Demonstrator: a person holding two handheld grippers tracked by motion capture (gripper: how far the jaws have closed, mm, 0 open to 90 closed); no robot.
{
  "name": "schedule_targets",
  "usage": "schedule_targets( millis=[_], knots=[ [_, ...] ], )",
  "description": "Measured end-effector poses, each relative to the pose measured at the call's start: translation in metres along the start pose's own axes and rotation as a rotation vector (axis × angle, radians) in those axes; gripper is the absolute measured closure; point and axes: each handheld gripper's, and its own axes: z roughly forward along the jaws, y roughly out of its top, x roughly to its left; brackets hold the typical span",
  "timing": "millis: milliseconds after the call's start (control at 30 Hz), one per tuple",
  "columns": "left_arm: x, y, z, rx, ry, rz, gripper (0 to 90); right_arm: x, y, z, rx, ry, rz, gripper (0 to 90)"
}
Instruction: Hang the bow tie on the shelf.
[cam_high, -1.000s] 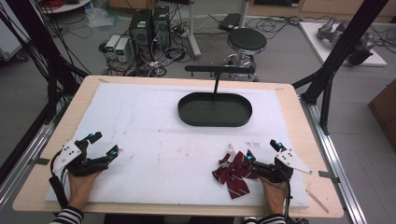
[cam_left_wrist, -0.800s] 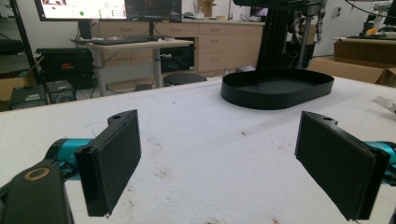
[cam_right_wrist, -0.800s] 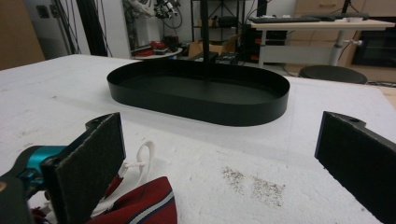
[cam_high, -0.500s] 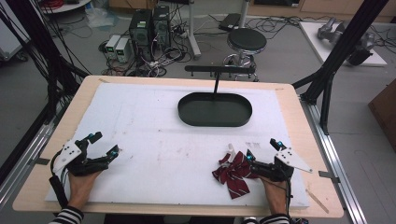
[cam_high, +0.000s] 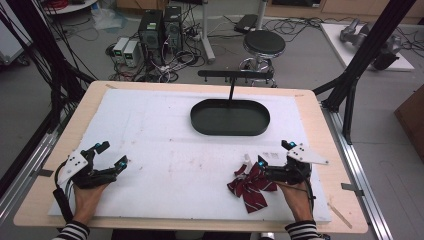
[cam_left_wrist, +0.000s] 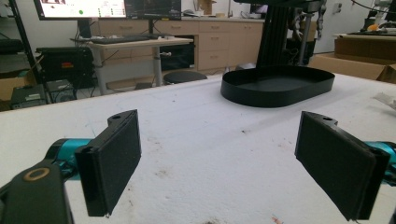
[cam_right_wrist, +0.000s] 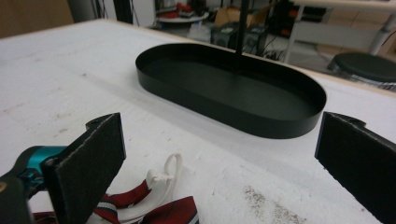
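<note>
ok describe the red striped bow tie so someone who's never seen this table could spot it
Start at the white foam-covered table and find the black oval metal tray near its far edge. Come toward the near right corner: the dark red bow tie with pale stripes and a white strap lies crumpled beside the right gripper, the only fabric there.

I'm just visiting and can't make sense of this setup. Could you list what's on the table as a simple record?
surface: white sheet on a wooden table
tray: black, oval, empty, far middle
bow tie: red striped, white strap, near right, on the sheet
left gripper: open, holds nothing, near left
right gripper: open, by the bow tie, not gripping it
person: hands hold both grippers, striped sleeves
</note>
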Motion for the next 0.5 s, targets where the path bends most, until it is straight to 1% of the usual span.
schedule_targets(
  millis=[33,67,100,167,200,233,267,300,333,367,400,433,467,500],
  knots=[
    [0.0,0.0,0.0,0.0,0.0,0.0,14.7,0.0,0.002,0.002,0.018,0.008,-0.003,0.6],
    [0.0,0.0,0.0,0.0,0.0,0.0,14.7,-0.001,0.007,0.005,0.055,0.022,-0.003,0.6],
    [0.0,0.0,0.0,0.0,0.0,0.0,14.7,-0.001,0.007,0.005,0.055,0.022,-0.003,0.6],
    [0.0,0.0,0.0,0.0,0.001,0.0,14.7,-0.001,0.012,0.009,0.094,0.043,-0.008,0.6],
    [0.0,0.0,0.0,0.001,0.0,0.0,14.7,-0.001,0.017,0.013,0.138,0.063,-0.005,0.6],
    [0.0,0.0,0.0,0.002,0.001,0.001,14.7,-0.001,0.017,0.013,0.138,0.063,-0.005,0.6],
    [0.0,0.0,0.0,0.001,0.0,0.002,14.7,0.001,0.021,0.017,0.185,0.089,-0.012,0.6],
    [-0.001,0.0,0.0,0.0,0.002,0.003,14.7,0.001,0.023,0.019,0.198,0.095,-0.025,0.6],
    [-0.001,0.0,0.0,0.0,0.002,0.002,14.7,0.001,0.023,0.019,0.198,0.095,-0.025,0.6],
    [0.0,0.0,0.0,0.001,0.001,0.002,14.7,0.002,0.027,0.021,0.217,0.109,-0.047,0.6],
    [0.0,0.0,0.0,0.001,0.001,0.002,14.7,0.001,0.029,0.023,0.224,0.119,-0.051,0.7],
    [0.0,0.0,0.0,0.0,0.001,0.002,14.7,0.001,0.029,0.023,0.224,0.119,-0.051,0.7],
    [0.0,0.0,0.0,0.0,0.001,0.002,14.7,0.001,0.03,0.024,0.238,0.128,-0.052,0.7],
    [-0.001,0.0,0.0,0.002,0.0,0.002,14.7,0.001,0.033,0.029,0.268,0.141,-0.065,0.7]
  ],
)
